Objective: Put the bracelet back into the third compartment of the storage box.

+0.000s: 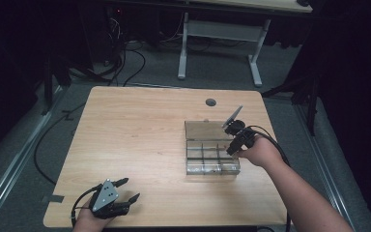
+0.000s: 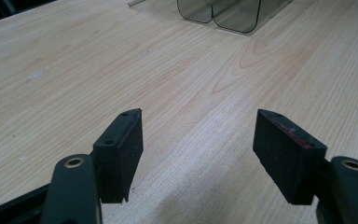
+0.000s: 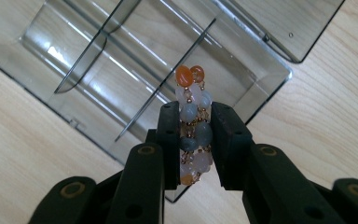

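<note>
Right gripper view looks along the right hand-held gripper (image 3: 195, 135), whose jaws are clamped on a bead bracelet (image 3: 193, 123). The bracelet stands upright between the pads, with orange beads at the top poking out beyond the jaw tips, grey and pale beads in the middle, and small gold spacer beads among them. Beyond the jaws lies a clear plastic box (image 3: 74, 102) with thin dividers that split it into compartments; the bracelet hangs over the box's near corner compartment, not touching the floor of it as far as I can tell. The box's lid (image 3: 279, 23) lies open, flat on the desk (image 3: 326, 121).

From the high view, the right hand-held gripper (image 1: 235, 140) is at the right edge of the box (image 1: 211, 157), held by a hand that comes in from the lower right.

The left hand-held gripper (image 1: 125, 190) rests well apart, near the front left corner of the desk (image 1: 135, 130). Its own view shows the jaws spread wide with only bare wood between the pads (image 2: 121, 149), and the box (image 2: 223, 14) far off.
</note>
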A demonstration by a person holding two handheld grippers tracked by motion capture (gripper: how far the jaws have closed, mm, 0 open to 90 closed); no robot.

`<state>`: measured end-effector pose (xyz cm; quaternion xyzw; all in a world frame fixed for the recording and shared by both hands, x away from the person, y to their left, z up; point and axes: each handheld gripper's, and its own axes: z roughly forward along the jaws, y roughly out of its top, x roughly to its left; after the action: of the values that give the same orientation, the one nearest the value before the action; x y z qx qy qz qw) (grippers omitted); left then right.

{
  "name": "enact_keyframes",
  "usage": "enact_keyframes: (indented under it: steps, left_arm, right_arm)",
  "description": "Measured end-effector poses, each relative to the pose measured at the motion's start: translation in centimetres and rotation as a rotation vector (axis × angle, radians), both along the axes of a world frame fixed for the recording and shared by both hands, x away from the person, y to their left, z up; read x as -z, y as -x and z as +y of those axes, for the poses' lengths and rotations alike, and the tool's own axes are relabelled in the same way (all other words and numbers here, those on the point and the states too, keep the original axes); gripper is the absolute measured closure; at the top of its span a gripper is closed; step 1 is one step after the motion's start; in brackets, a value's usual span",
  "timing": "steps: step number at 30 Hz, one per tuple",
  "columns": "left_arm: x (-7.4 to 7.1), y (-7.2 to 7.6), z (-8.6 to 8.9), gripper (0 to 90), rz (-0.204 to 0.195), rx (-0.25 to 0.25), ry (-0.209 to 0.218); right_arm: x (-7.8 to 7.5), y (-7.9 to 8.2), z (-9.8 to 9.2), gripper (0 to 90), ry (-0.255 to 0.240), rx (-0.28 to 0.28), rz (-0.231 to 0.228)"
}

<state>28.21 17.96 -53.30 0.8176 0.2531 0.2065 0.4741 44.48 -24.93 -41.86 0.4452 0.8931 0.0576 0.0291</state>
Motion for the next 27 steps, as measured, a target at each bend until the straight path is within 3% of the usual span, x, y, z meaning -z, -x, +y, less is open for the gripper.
enact_keyframes:
  steps: [4, 5, 7, 16, 22, 23, 24, 26, 27]
  left_arm:
    - [0.0, 0.0, 0.0, 33.7, 0.0, 0.002, 0.0]
    - [0.0, 0.0, 0.0, 33.7, 0.0, 0.002, 0.0]
    - [0.0, 0.0, 0.0, 33.8, 0.001, 0.002, 0.0]
    - [0.0, 0.0, 0.0, 33.8, 0.001, 0.005, -0.005]
    - [0.0, 0.0, 0.0, 33.7, -0.001, 0.003, -0.004]
    - [0.0, 0.0, 0.0, 33.7, 0.0, 0.004, -0.006]
    - [0.0, 0.0, 0.0, 33.7, 0.0, 0.004, -0.006]
    - [0.0, 0.0, 0.0, 33.8, 0.0, 0.003, -0.006]
    - [0.0, 0.0, 0.0, 33.7, 0.0, 0.003, -0.006]
  right_arm:
    - [0.5, -0.8, 0.1, 74.5, 0.003, 0.004, 0.003]
    - [0.6, -0.8, 0.3, 74.6, 0.004, 0.032, 0.012]
    - [0.8, -1.3, 0.2, 74.5, -0.004, 0.005, 0.005]
    - [1.5, -2.5, -0.2, 74.5, -0.001, 0.026, 0.017]
    - [2.7, -2.9, -0.2, 74.5, 0.003, 0.026, 0.026]
    - [2.9, -2.9, 0.0, 74.5, -0.001, 0.052, 0.04]
    - [3.2, -3.1, -0.1, 74.4, -0.004, 0.02, 0.032]
    - [3.7, -3.1, 0.0, 74.4, 0.007, 0.023, 0.033]
    - [3.8, -3.1, 0.1, 74.4, 0.012, 0.049, 0.043]
